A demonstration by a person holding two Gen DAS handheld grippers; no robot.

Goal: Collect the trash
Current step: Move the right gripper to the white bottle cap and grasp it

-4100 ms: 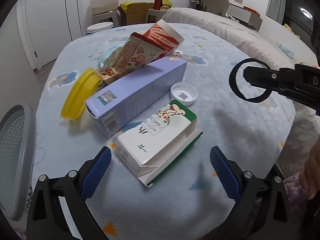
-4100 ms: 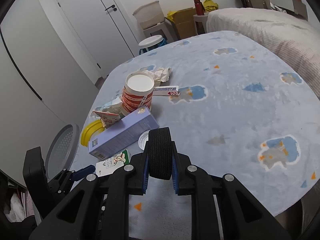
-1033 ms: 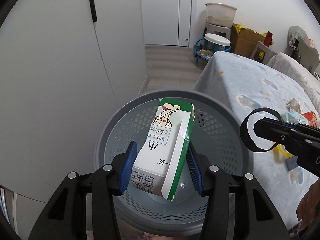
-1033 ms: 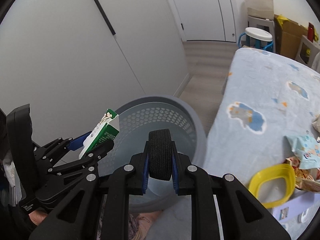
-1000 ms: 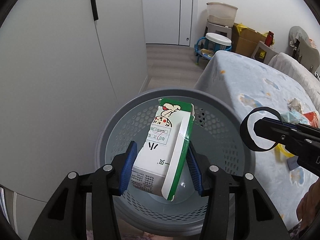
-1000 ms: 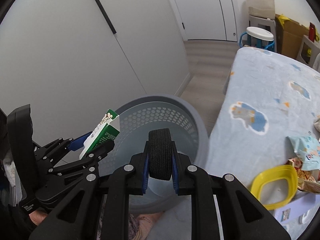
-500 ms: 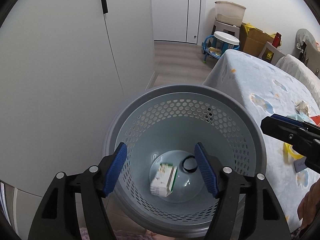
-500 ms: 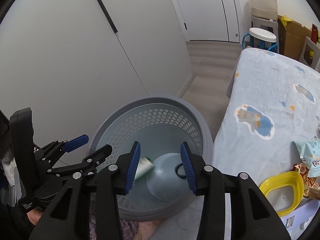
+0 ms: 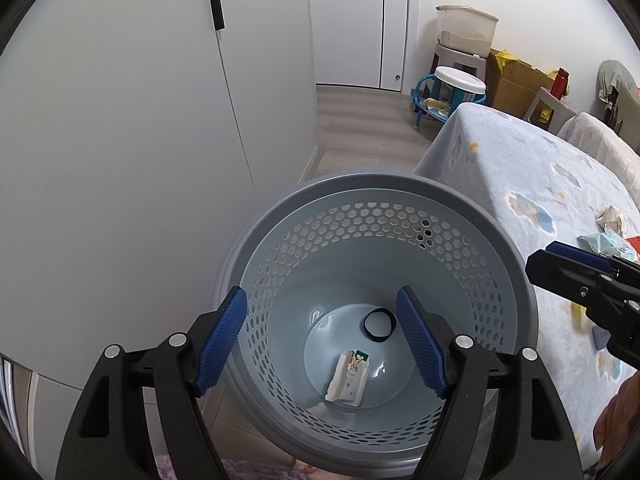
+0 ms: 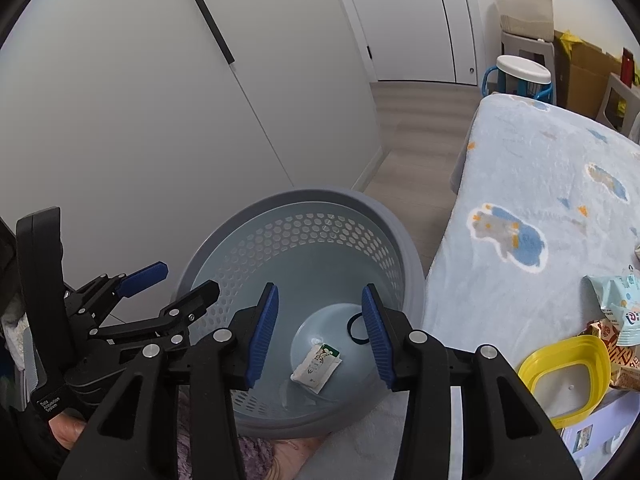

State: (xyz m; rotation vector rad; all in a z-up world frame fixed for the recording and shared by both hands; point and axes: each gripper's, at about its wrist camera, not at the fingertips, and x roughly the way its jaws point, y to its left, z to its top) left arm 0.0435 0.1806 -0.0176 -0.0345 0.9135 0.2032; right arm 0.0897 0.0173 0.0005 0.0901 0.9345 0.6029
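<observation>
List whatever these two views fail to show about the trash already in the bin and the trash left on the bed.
- White and green milk carton in the grey perforated plastic bin: print too small to read, both views.
- Black rubber ring: partly behind the right tool in the right wrist view.
- Yellow plastic lid: in the left wrist view mostly hidden by the right tool.
- Pale purple cardboard box: cut off by the right wrist view's lower edge.

A small white-and-green paper milk carton (image 9: 349,377) lies flat on the perforated grey plastic bin's (image 9: 472,216) floor, below the open left jaws, beside a black ring (image 9: 379,324).
</observation>
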